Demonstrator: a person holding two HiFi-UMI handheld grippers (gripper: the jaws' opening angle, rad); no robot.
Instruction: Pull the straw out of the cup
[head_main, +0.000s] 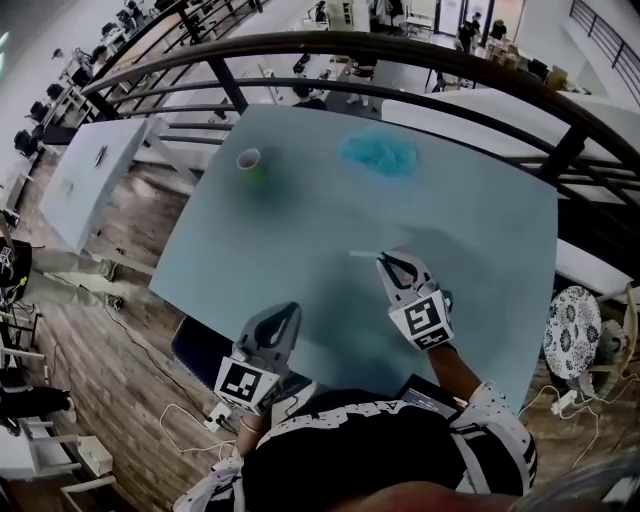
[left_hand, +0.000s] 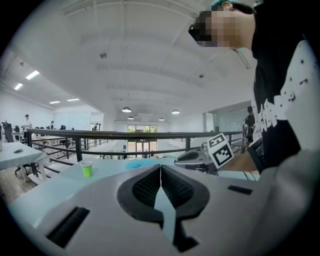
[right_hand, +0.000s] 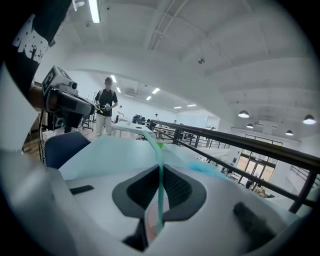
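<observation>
Pale-green bent straw (right_hand: 154, 144) pinched by the ribbed right gripper (right_hand: 160, 168) (left gripper (left_hand: 160, 169) closed, empty).

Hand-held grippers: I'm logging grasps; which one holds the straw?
The right hand-held gripper: its jaws pinch the straw, while the left hand-held gripper is shut on nothing.

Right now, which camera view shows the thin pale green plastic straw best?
The right gripper view: the pale green straw runs close-up between the jaws of the right gripper, which are shut on it. The head view shows it only as a small pale line. The left gripper view does not show it.
</observation>
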